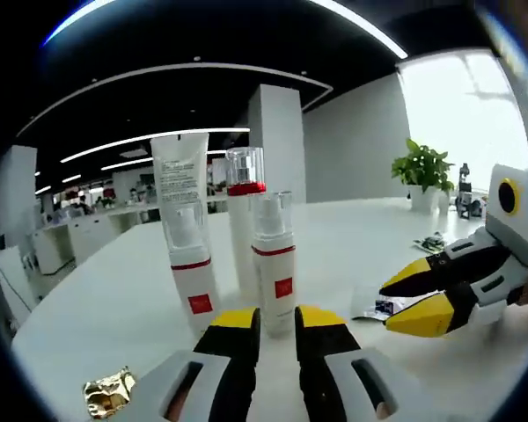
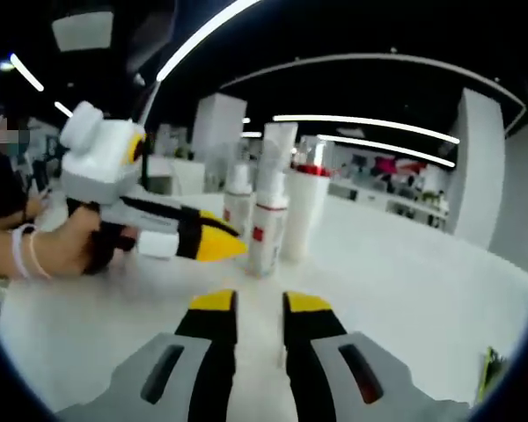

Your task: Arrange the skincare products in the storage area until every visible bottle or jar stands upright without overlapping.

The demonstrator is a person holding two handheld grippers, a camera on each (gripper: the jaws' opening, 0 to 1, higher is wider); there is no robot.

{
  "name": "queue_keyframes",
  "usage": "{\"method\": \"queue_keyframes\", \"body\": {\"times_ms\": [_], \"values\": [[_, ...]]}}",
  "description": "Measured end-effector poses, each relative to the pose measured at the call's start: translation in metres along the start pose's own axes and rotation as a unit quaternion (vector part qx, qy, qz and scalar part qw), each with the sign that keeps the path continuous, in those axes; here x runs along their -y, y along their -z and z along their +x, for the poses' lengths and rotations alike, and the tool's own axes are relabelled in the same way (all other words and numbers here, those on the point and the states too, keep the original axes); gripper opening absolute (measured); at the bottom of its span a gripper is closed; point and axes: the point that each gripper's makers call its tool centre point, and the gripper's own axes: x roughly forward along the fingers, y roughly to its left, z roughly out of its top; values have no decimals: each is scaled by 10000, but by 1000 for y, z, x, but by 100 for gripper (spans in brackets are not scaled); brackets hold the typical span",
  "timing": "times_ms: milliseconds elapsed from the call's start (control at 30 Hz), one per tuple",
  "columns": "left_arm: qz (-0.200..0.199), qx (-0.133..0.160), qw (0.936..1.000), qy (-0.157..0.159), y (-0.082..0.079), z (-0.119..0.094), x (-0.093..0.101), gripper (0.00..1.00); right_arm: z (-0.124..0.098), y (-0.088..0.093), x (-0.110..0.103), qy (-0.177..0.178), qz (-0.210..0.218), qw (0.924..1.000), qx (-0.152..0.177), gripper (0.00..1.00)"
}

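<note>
Several white skincare items with red bands stand upright close together on the white table (image 1: pixel 114 308). A tall tube (image 1: pixel 178 167) rises behind a clear-capped pump bottle (image 1: pixel 196 294). Beside them stand a taller bottle (image 1: pixel 245 220) and a second pump bottle (image 1: pixel 274 272). That second bottle is just beyond my left gripper (image 1: pixel 279 321), whose jaws show a narrow gap holding nothing. My right gripper (image 1: pixel 385 306) comes in from the right, slightly open. In the right gripper view the pump bottles (image 2: pixel 267 224) stand ahead of my right gripper (image 2: pixel 260 308), with the left gripper (image 2: pixel 238 244) beside them.
A crumpled gold foil wrapper (image 1: pixel 110 393) lies at the near left. A printed packet (image 1: pixel 377 306) lies under the right gripper. A potted plant (image 1: pixel 422 171) stands far right. A hand (image 2: pixel 62 251) holds the left gripper. Bare table surrounds the group.
</note>
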Motion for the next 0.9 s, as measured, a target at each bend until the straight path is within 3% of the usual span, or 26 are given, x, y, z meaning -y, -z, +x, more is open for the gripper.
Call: {"method": "queue_keyframes", "body": {"times_ms": [100, 267, 400, 500, 600, 900], "values": [[23, 143, 9999, -45, -6, -3, -1, 16, -4, -6, 12, 134, 193, 9996, 141, 19], [5, -40, 10000, -26, 4, 0, 1, 16, -14, -15, 42, 545, 647, 9954, 456, 18], [65, -153, 9998, -93, 10, 9, -3, 16, -23, -12, 70, 1094, 480, 9918, 445, 17], [25, -299, 9994, -146, 16, 14, -7, 16, -25, -9, 78, 1171, 691, 9895, 499, 17], [-17, -245, 9995, -205, 14, 14, -10, 16, -26, -1, 88, 1258, 917, 9868, 440, 16], [-122, -239, 9994, -202, 14, 16, -11, 16, -28, 0, 90, 1346, 952, 9854, 437, 15]]}}
